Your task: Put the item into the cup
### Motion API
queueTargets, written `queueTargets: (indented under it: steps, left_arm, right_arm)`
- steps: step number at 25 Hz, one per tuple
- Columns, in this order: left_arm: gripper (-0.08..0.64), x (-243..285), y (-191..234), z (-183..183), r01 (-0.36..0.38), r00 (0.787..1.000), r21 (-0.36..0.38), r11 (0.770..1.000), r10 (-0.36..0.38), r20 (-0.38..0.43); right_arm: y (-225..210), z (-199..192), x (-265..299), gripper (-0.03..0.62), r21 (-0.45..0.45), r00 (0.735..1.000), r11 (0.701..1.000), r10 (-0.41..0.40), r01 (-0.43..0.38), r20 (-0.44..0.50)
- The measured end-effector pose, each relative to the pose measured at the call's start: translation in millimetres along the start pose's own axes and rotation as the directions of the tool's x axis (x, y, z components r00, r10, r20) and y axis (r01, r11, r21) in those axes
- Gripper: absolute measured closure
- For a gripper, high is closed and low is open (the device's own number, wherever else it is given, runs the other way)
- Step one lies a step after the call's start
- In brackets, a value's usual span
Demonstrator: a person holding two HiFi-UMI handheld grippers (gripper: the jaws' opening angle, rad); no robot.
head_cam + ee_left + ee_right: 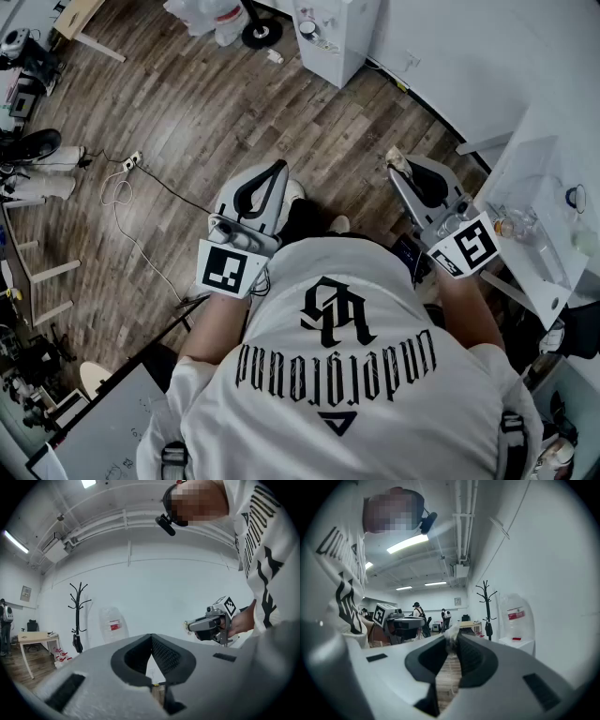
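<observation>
A small whitish crumpled item (451, 633) is pinched at the tips of my right gripper (452, 641), whose jaws are shut on it. In the head view the right gripper (397, 163) is held out over the wood floor, left of a white table (553, 141). A clear cup-like container (518, 226) stands on that table. My left gripper (280, 170) points forward over the floor at the left. Its jaws meet at the tips (151, 637) with nothing between them. The right gripper (206, 624) also shows in the left gripper view, the item pale at its tip.
A white cabinet (333, 33) stands ahead by the wall. A cable and power strip (131, 161) lie on the floor at the left. A coat stand (78, 616) and a large water bottle (111, 624) stand by the wall. People stand far off in the room (417, 613).
</observation>
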State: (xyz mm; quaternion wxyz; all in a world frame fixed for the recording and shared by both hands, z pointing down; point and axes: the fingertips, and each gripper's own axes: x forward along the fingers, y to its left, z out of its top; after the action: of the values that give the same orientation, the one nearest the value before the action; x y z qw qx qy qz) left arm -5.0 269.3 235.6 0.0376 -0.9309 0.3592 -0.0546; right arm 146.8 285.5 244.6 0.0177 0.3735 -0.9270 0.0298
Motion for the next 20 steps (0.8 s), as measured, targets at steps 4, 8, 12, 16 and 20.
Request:
queueTargets:
  steps: [4,8,12,16,20]
  left_arm:
    - [0.554,0.3,-4.7,0.8,0.001,1.0,0.001,1.0,-0.001,0.014]
    - [0.554,1.2,-2.1,1.5,0.005,1.0,0.006,1.0,-0.005,0.015]
    - [0.554,5.6,3.1,-0.3,0.003,1.0,-0.002,1.0,-0.003,0.017]
    - [0.554,12.0,10.4,-5.2,0.008,1.0,-0.012,1.0,-0.007,0.013]
    - [0.554,26.2,30.4,-9.8,0.016,1.0,-0.018,1.0,-0.016,0.019]
  right_arm:
    - [0.6,-2.1,-2.6,0.534,0.001,1.0,1.0,0.003,-0.003,0.007]
    - [-0.5,-2.5,0.6,0.534,-0.002,1.0,1.0,0.006,-0.006,0.002]
    - [-8.5,-4.8,7.0,0.532,0.008,1.0,1.0,-0.01,0.01,-0.006]
    - [-16.9,-8.4,15.6,0.531,0.023,1.0,1.0,-0.02,0.02,-0.015]
    - [-29.7,-10.1,34.2,0.531,0.029,0.999,0.999,-0.026,0.026,-0.021]
